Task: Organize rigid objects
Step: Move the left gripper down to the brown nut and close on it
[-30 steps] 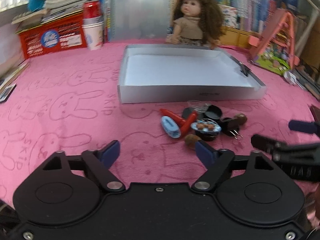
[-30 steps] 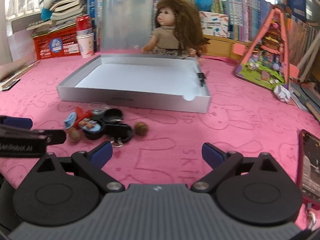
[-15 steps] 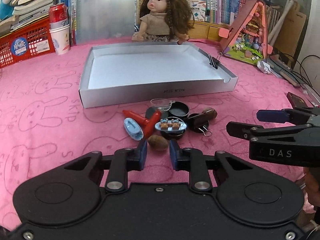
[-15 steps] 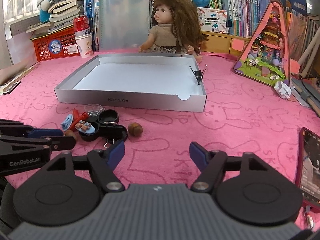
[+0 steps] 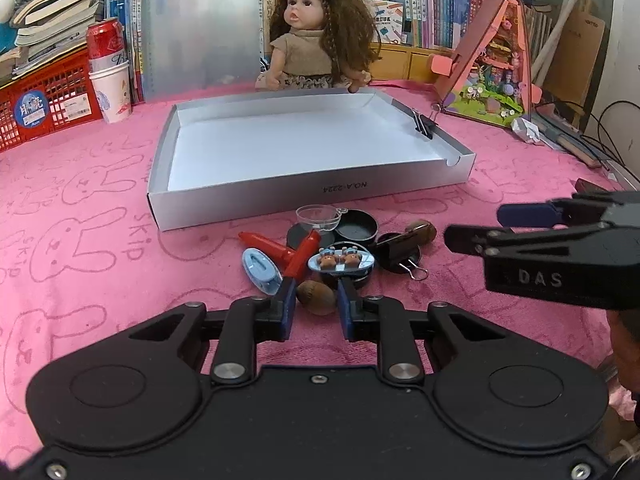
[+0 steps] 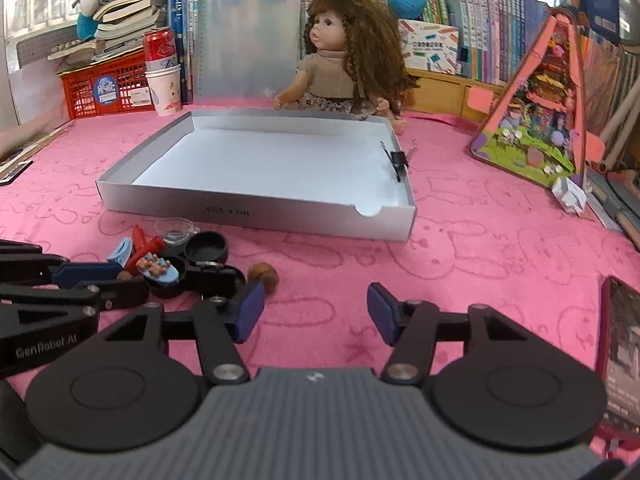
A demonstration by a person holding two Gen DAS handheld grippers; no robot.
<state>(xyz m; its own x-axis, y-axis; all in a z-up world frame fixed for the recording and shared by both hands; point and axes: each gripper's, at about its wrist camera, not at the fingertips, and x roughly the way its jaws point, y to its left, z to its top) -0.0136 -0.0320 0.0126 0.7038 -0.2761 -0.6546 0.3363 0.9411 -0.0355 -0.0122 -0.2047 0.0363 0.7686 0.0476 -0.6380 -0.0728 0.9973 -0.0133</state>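
A shallow grey box [image 5: 280,196] lies open on the pink cloth. Before its front wall sits a pile of small things: a red piece [image 5: 298,254], a blue oval clip [image 5: 260,270], black round lids [image 5: 358,226], a clear little cup [image 5: 318,218], a black binder clip [image 5: 396,250], a blue bear charm [image 5: 342,260]. My left gripper [image 5: 316,306] is shut on a brown nut [image 5: 316,298] at the pile's near edge. My right gripper [image 6: 316,312] hovers right of the pile, its jaws closing with nothing between them; a second nut [image 6: 262,274] lies just beyond its left fingertip.
A doll [image 5: 316,40] sits behind the box. A red can in paper cups [image 5: 110,72] and a red basket [image 5: 48,104] stand back left, a toy house [image 5: 492,72] back right. A phone [image 6: 620,360] lies at the right. Another binder clip [image 5: 422,122] grips the box's right wall.
My left gripper's jaws have come together round the brown nut, and its view has swung toward the box. My right gripper's jaws have narrowed by about half.
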